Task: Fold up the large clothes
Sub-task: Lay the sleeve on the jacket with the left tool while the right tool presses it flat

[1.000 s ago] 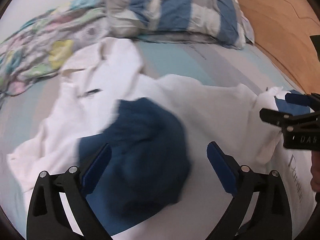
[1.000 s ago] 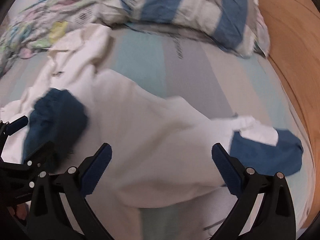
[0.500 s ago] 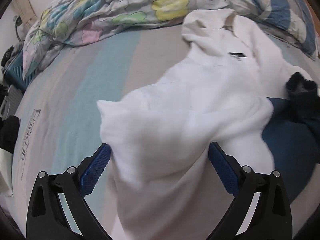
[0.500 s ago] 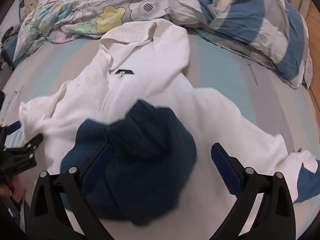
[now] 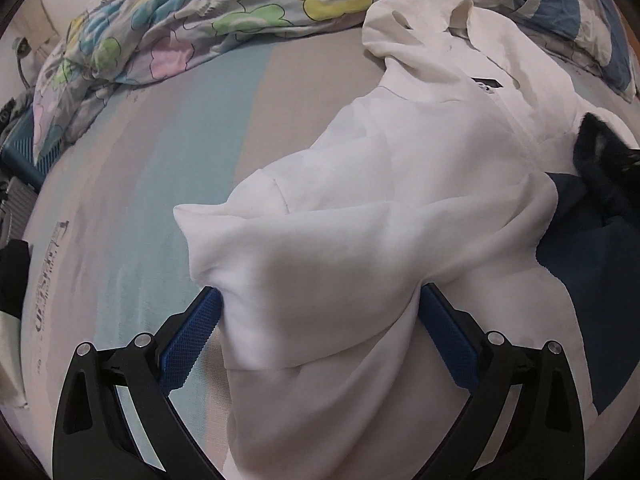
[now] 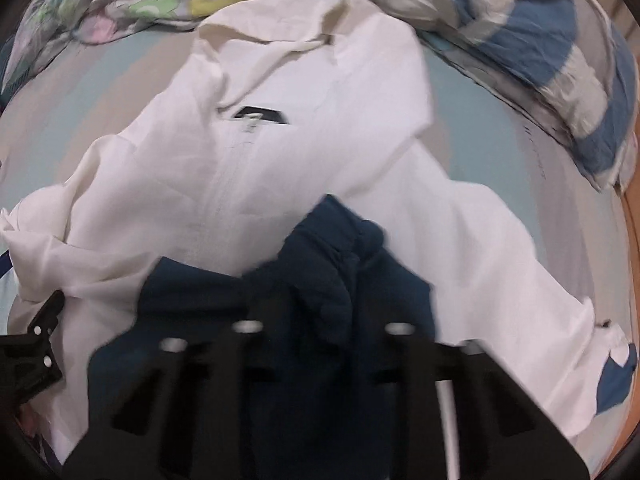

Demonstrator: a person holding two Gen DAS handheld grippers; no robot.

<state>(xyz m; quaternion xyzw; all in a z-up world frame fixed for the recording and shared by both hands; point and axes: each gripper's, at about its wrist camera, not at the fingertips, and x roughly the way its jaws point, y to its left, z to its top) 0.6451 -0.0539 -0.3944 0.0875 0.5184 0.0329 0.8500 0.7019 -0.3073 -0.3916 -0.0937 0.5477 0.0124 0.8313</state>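
A white hooded jacket [image 5: 400, 200] lies spread on the bed, with a black label [image 6: 262, 114] at its collar. In the left wrist view my left gripper [image 5: 320, 292] stands wide open, low over the jacket's left edge. A raised white fold fills the gap between its blue pads [image 5: 192, 336]. In the blurred right wrist view my right gripper [image 6: 320, 312] has its jaws closing on a bunched navy part of the garment [image 6: 328, 280], which hides the pads. The navy cloth [image 5: 600, 260] also shows at the right of the left wrist view. The left gripper [image 6: 36, 344] shows at that view's left edge.
A flowered duvet [image 5: 200, 20] is heaped at the head of the bed, beside a blue-and-grey striped pillow [image 6: 540, 40]. The striped sheet [image 5: 180, 160] lies bare to the left of the jacket. Wood [image 6: 632, 240] borders the bed on the right. A blue case [image 5: 24, 156] stands at the far left.
Both grippers swung left and sank toward the jacket. The left went from over the navy cloth to the white fold. The right jaws went from wide open to nearly closed on navy cloth.
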